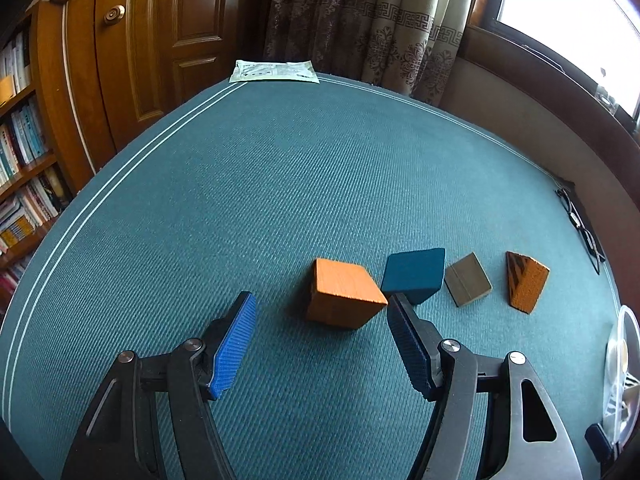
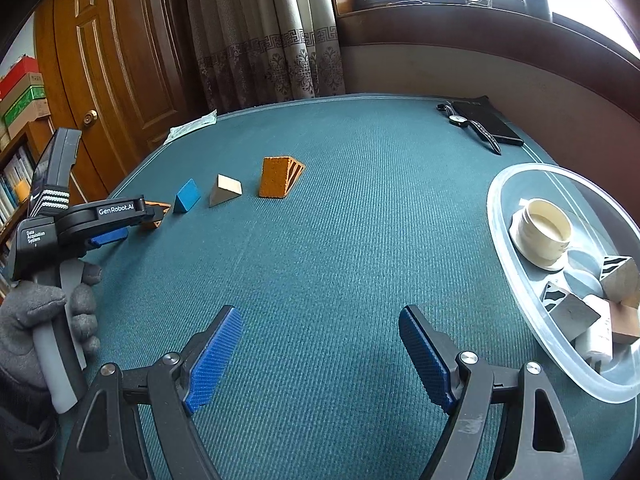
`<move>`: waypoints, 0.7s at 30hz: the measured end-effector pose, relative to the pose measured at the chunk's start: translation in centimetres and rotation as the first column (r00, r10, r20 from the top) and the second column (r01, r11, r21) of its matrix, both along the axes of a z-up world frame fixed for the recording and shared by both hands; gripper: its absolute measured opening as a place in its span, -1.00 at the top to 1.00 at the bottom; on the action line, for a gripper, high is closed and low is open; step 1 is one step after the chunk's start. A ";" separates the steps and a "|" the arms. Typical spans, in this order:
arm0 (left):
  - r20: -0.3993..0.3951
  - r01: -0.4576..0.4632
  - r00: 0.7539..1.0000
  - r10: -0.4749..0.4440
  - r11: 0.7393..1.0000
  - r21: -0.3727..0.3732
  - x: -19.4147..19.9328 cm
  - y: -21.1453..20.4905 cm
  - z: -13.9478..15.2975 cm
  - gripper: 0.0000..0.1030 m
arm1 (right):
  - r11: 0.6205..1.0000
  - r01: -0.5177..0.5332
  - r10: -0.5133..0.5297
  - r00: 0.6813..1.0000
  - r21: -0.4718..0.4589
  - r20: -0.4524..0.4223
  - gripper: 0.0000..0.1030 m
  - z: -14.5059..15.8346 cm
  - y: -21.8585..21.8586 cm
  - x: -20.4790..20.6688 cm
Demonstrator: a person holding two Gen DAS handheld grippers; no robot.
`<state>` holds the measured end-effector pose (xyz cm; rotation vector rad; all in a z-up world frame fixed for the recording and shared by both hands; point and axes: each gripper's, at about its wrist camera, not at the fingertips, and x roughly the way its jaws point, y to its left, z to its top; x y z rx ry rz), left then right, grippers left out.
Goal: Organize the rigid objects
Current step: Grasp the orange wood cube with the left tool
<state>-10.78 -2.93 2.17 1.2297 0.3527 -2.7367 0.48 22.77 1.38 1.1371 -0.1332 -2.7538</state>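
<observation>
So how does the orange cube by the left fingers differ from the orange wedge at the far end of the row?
The orange cube is a square-faced block; the orange wedge is a triangular prism. The cube sits just ahead of the open left gripper, the wedge farthest from it. The wedge's end face has dark stripes; the cube is plain. Both rest on the teal table.

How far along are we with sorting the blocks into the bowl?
Done: several blocks and a white cup already sit in the clear bowl. In hand: nothing; the left hand-held gripper is open, lined up on the orange cube; the right hand-held gripper is open and holds nothing. Left: four blocks, including the blue wedge, grey wedge and orange wedge.
</observation>
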 end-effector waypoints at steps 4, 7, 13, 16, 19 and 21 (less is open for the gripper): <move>-0.006 -0.005 1.000 0.005 1.000 -0.011 -0.6 -0.1 -0.1 -0.30 | 1.000 -0.002 0.002 1.000 0.003 0.009 -0.64 -0.2 -0.2 -0.3; -0.014 0.000 1.000 -0.001 1.000 -0.022 -0.6 0.1 -0.2 -0.19 | 1.000 -0.006 0.006 1.000 0.004 0.018 -0.64 -0.3 -0.4 -0.5; -0.027 0.033 0.999 -0.034 0.998 -0.048 -0.7 0.7 -0.2 0.17 | 1.000 -0.018 0.018 0.999 0.010 0.027 -0.64 -0.4 -1.0 -0.9; -0.034 0.051 0.998 -0.052 0.998 -0.032 -0.7 0.7 -0.1 0.37 | 1.000 -0.027 0.027 0.999 0.005 0.035 -0.64 -0.4 -1.3 -1.3; -0.039 0.059 0.997 -0.060 0.998 -0.028 -0.5 0.8 -0.1 0.37 | 0.999 -0.034 0.034 0.999 0.000 0.038 -0.64 -0.2 -1.5 -1.8; -0.045 0.062 0.997 -0.063 0.998 -0.027 -0.2 0.8 -0.1 0.37 | 0.999 -0.035 0.035 0.999 0.006 0.031 -0.64 0.1 -1.7 -2.3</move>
